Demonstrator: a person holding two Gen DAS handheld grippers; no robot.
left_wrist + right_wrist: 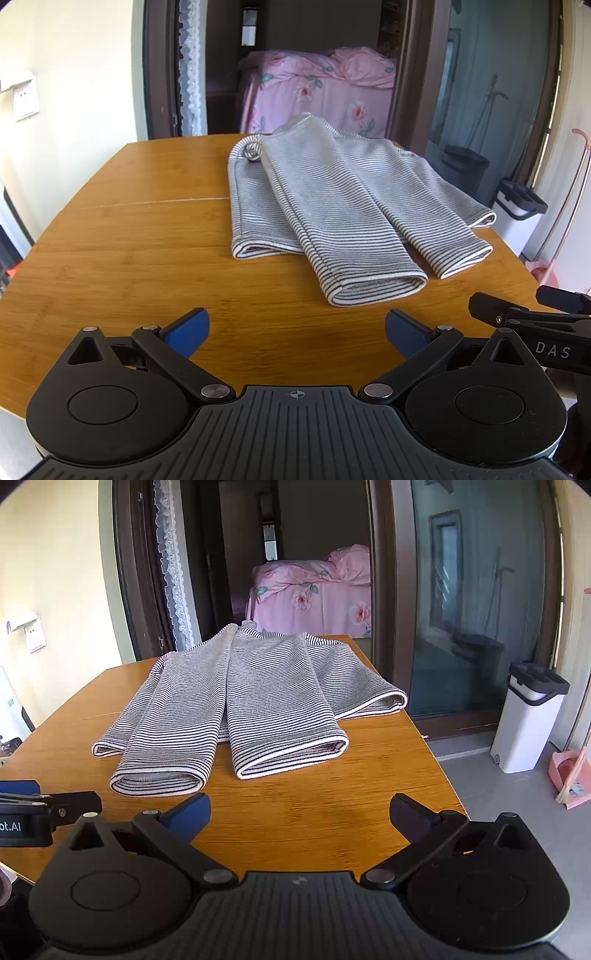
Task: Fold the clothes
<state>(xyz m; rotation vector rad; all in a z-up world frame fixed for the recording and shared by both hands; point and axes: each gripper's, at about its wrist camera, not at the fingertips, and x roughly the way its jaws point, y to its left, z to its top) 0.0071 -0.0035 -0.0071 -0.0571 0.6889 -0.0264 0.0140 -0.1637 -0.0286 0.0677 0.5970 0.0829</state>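
Both my grippers (297, 332) (301, 814) gape empty near the shirt (332, 206); grabbing one layer could undo its sleeves.

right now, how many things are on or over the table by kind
striped garment: 1, lying on the wooden table
grippers: 2, the left gripper and the right gripper, both open and apart from the cloth
total: 3

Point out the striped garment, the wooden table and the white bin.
striped garment (258, 686), right wrist view, on the folded body.
wooden table (129, 236), left wrist view, bare top.
white bin (524, 723), right wrist view, front wall.
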